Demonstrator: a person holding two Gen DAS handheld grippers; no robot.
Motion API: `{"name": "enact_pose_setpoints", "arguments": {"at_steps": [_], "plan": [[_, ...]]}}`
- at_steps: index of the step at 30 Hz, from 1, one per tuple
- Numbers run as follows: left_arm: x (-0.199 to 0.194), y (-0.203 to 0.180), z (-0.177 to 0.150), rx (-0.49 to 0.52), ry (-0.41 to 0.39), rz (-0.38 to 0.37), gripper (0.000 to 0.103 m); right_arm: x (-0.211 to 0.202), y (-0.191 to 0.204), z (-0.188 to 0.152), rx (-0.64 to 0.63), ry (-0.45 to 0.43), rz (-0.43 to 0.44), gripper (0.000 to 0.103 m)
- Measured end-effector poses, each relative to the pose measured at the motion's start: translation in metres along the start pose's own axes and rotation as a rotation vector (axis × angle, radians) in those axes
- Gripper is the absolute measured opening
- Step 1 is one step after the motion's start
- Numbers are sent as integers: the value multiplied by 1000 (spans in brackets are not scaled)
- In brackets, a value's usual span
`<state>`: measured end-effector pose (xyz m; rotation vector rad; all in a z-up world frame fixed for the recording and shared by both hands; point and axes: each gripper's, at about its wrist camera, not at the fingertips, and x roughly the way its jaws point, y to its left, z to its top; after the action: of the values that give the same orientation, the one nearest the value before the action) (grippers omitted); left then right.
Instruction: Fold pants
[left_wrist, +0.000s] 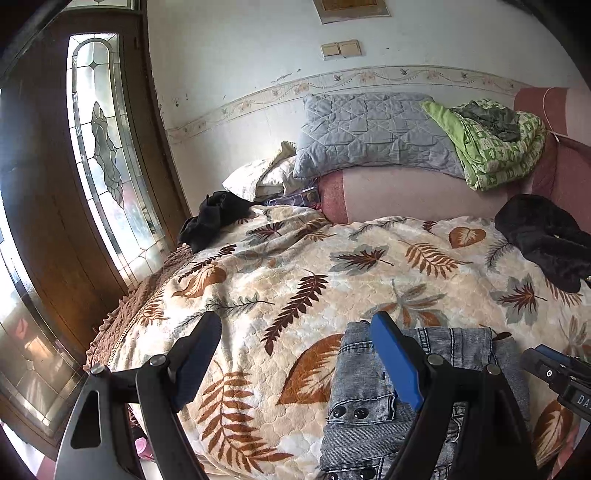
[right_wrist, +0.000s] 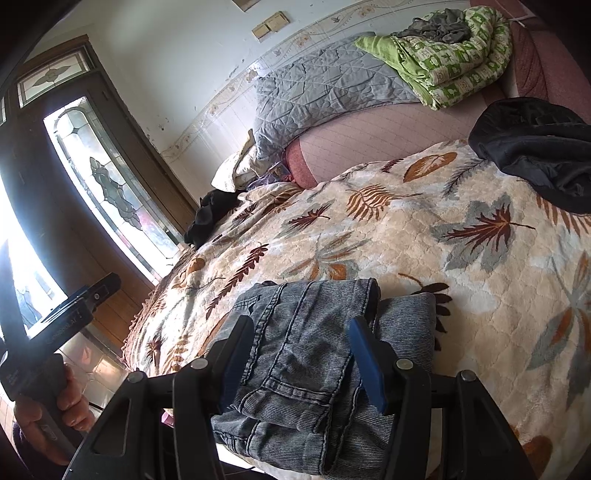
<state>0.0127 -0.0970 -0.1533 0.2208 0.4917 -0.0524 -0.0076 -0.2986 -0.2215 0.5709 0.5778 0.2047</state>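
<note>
Lying folded into a thick, squarish bundle at the near edge of the bed, the grey washed-denim pants (right_wrist: 314, 354) show ribbed cloth, heavy double seams, a patch pocket and dark metal snaps. The right gripper (right_wrist: 301, 354) hangs just over this bundle with its black, blue-padded fingers (right_wrist: 369, 365) parted, one on each side of the top fold; whether the pads touch the denim I cannot tell. The left gripper (left_wrist: 295, 354) stands wide open above the bedspread, holding nothing, its right finger (left_wrist: 397, 363) in front of the bundle's left edge and its left finger over bare cover. A hand (right_wrist: 55, 406) grips that tool's handle at the left of the right wrist view. The bedspread (left_wrist: 295, 266) is a soft, quilted cream blanket printed with brown, rust and grey leaves, edged in a brown scalloped trim. A crumpled black garment (left_wrist: 214, 218) lies at its far left corner, another dark, fleecy one (left_wrist: 546, 236) at the far right edge. Beyond, on a pink padded headboard ledge (left_wrist: 406, 192), rest a grey stitched quilt (left_wrist: 369, 133) and a rolled green-and-white patterned comforter (left_wrist: 495, 147). A brown wooden door with leaded glass (left_wrist: 103, 147) stands to the left.
</note>
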Motion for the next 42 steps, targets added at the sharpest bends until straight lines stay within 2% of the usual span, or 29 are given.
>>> {"name": "enact_pose_setpoints", "arguments": {"at_steps": [8,14,18,21,42], "plan": [[-12,5,5,-9,-8,-24,84,5,-4,-1,9,7,-27,58],[-21,10,7,-16,-18,-12,84,5,-4,-2,2,7,-49,58],[-22,13,8,-19,5,-40,84,3,-5,-3,4,0,-53,58],[-24,16,8,-31,8,-27,84,1,-5,-3,8,-5,-54,58],[-30,22,7,-64,33,-84,84,-4,-5,-5,6,-11,-57,58]]}}
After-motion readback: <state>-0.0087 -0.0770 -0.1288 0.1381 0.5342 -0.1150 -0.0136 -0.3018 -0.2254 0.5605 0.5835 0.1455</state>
